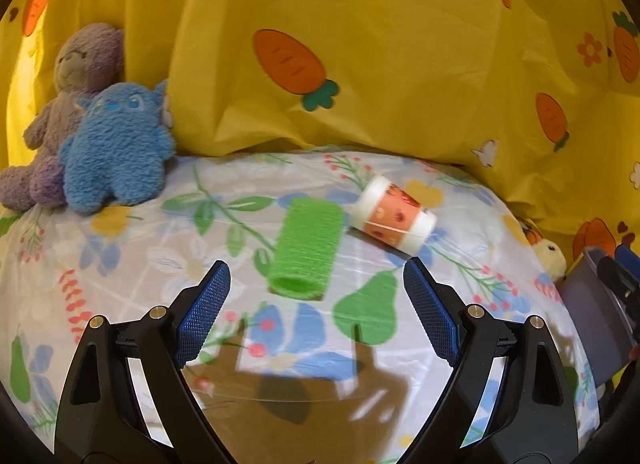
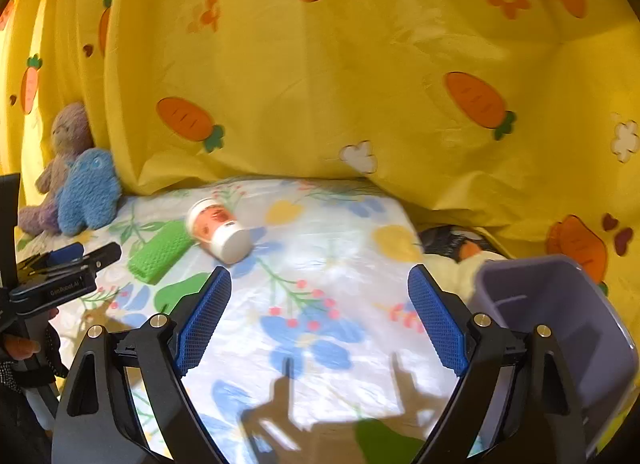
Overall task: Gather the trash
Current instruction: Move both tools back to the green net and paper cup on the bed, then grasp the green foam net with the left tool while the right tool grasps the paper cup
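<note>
A green hair roller lies on the floral sheet just ahead of my open, empty left gripper. A white paper cup with an orange print lies on its side to the roller's right, touching or nearly touching it. In the right wrist view the roller and cup lie ahead to the left of my open, empty right gripper. A lavender plastic bin stands at its right, and the left gripper shows at the left edge.
A purple plush bear and a blue plush toy sit at the back left against a yellow carrot-print quilt. A pale yellow plush toy lies by the bin. The bin shows at the left view's right edge.
</note>
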`<act>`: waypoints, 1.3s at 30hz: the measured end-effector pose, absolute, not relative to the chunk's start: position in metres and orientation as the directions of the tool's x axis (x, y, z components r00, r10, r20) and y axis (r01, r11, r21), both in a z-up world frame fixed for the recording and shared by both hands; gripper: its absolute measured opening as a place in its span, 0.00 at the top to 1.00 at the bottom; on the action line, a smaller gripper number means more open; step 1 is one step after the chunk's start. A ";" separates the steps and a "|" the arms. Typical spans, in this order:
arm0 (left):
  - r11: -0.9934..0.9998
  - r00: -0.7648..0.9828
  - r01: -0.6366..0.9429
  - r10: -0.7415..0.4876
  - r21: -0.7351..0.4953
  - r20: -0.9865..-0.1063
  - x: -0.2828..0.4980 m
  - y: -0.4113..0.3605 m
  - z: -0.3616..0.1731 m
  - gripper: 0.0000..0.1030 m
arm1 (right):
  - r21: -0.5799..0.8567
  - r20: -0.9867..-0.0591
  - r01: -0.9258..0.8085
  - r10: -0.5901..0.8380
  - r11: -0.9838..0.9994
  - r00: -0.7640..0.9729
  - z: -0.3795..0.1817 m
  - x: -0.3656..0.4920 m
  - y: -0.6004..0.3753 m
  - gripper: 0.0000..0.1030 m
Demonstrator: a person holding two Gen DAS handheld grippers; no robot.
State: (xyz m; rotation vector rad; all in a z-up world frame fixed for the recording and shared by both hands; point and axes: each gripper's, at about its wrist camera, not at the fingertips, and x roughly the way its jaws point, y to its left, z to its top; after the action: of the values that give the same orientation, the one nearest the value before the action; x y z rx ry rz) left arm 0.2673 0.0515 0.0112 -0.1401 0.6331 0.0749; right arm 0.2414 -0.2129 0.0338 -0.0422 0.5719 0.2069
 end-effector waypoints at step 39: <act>0.956 0.711 -0.104 -0.123 -0.276 -0.693 0.346 0.072 -0.052 0.17 | 0.040 -0.651 -0.432 0.352 0.901 0.673 -0.040 0.386 -0.116 0.41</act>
State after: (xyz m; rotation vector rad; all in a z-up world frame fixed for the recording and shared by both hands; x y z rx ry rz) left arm 0.3462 0.0720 -0.0520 -0.3070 0.7836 -0.0106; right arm 0.3864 -0.1156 -0.0404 -0.1203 0.7061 0.4419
